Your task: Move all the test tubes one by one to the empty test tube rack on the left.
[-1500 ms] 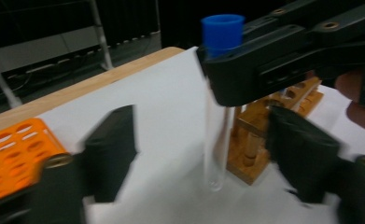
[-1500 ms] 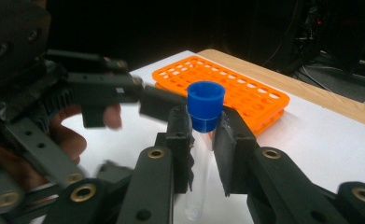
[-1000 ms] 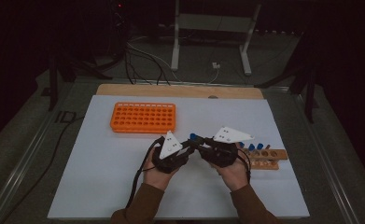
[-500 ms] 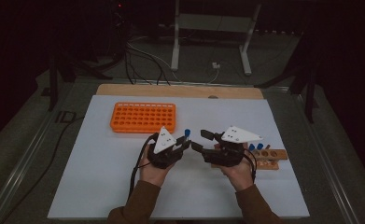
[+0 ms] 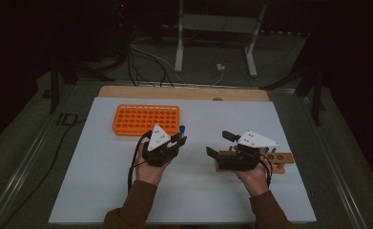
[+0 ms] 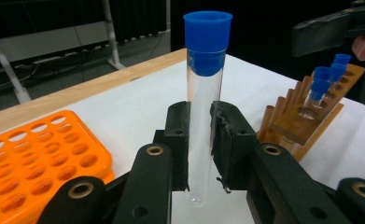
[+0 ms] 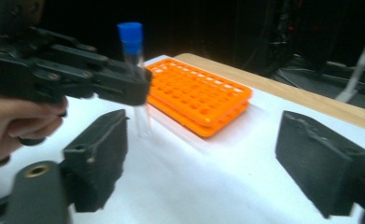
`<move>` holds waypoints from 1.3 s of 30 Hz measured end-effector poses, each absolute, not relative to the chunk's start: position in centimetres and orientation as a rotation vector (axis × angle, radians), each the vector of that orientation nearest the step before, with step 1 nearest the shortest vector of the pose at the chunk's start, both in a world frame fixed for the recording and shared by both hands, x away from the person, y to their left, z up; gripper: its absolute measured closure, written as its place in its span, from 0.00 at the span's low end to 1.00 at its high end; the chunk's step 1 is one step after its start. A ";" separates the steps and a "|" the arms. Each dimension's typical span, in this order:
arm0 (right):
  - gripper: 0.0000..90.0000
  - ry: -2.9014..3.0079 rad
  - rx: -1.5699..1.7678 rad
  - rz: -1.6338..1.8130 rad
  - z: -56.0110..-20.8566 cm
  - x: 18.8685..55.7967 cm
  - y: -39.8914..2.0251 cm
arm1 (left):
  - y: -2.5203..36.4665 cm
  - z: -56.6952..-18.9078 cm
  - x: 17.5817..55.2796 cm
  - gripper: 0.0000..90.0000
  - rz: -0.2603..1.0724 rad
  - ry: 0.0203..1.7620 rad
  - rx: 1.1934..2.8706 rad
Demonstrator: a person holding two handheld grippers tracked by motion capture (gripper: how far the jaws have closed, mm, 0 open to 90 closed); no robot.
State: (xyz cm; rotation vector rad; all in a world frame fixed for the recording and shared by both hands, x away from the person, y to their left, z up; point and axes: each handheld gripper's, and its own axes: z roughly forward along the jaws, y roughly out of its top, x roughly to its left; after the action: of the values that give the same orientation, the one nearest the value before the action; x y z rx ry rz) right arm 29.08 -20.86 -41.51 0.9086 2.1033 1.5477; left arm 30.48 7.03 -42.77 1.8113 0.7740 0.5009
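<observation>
The left tongs point(image 6: 200, 140) are gripping a clear test tube point(image 6: 202, 121) with a blue cap, pads pressing on the glass well below the cap, the tube standing upright. In the high view the tube is hovering just beside the near right corner of the orange rack point(image 5: 146, 119). The right tongs point(image 7: 217, 154) have just been opening and are standing wide with nothing between them, over the white desk point(image 5: 193, 191) on the far side of the tube from the rack, near the wooden rack point(image 6: 306, 121) that is carrying more blue-capped tubes.

To seat the tube well, the person should probably be keeping it vertical, lining its rounded bottom over one hole of the orange rack, and lowering slowly before easing the grip. The empty tongs are best kept away from the rack.
</observation>
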 end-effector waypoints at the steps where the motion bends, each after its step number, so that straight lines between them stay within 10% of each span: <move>1: 0.14 2.090 0.921 1.545 -41.6 29.0 -21.4 | 7.1 -42.7 30.6 0.85 0.502 0.777 1.809; 39: 0.02 1.991 1.006 1.509 -43.0 27.6 -27.1 | 9.0 -43.4 36.1 0.85 0.573 0.843 1.769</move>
State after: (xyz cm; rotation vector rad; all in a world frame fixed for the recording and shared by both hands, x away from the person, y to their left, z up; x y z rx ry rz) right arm 27.61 -27.11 -42.98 1.0057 1.9909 1.5094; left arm 36.12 9.01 -43.41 1.7689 0.8430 0.5735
